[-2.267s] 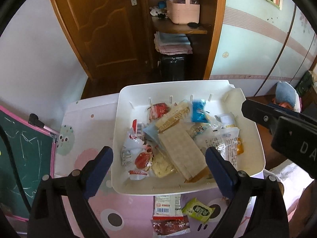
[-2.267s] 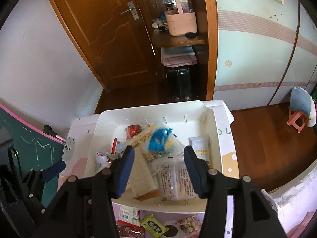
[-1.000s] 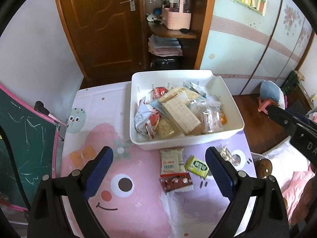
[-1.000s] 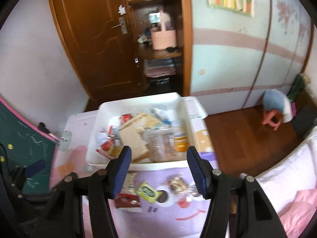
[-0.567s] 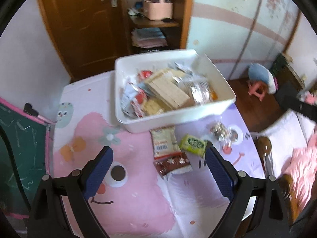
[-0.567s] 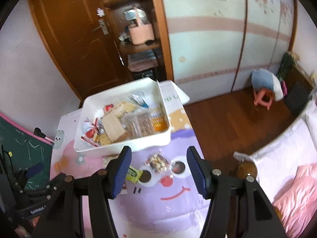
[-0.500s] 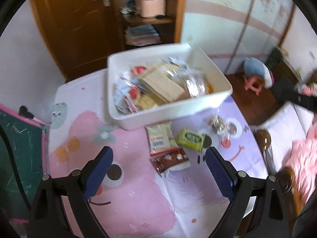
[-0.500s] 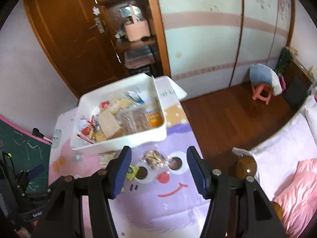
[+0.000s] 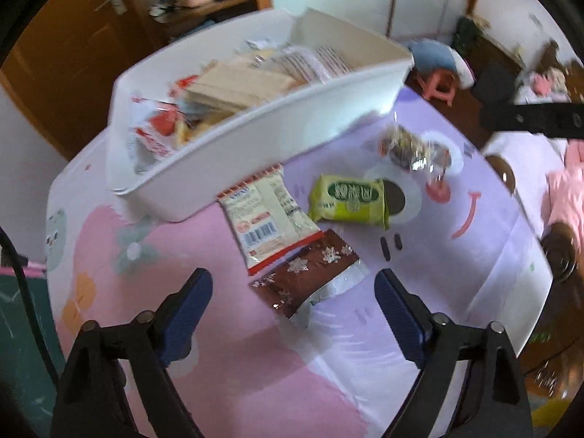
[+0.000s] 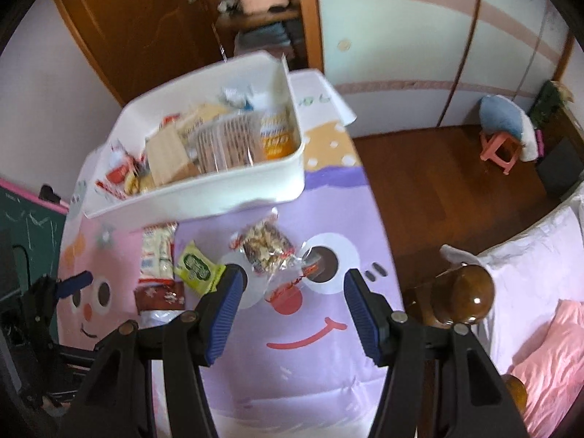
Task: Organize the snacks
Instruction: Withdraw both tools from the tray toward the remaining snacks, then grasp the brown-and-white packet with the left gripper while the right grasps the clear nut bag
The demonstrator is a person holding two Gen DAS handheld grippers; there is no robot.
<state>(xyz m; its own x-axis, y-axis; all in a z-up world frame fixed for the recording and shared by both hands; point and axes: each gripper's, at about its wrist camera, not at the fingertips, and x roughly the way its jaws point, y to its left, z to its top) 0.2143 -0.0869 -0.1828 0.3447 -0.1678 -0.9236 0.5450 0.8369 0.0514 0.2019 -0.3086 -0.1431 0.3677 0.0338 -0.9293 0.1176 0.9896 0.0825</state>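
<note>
A white bin [image 9: 277, 127] full of snack packets stands at the far side of the table; it also shows in the right wrist view [image 10: 219, 189]. In front of it lie a white packet with a barcode [image 9: 266, 219], a green packet [image 9: 350, 200], a brown packet [image 9: 310, 273] and a clear bag of nuts [image 9: 405, 146]. My left gripper [image 9: 292, 310] is open and empty, just above the brown packet. My right gripper [image 10: 292, 292] is open and empty, over the clear nut bag [image 10: 270, 248]. The green packet [image 10: 197, 266] lies left of it.
The table has a pink and purple cartoon cloth [image 10: 292, 357]. A green chalkboard [image 10: 22, 226] stands at the left. A wooden bedpost knob [image 10: 460, 295] and pink bedding [image 10: 540, 335] are close on the right. A pink stool [image 10: 500, 149] stands on the wooden floor.
Both grippers have pulled back from over the bin and come down toward the loose packets in front of it. Both stay open and empty.
</note>
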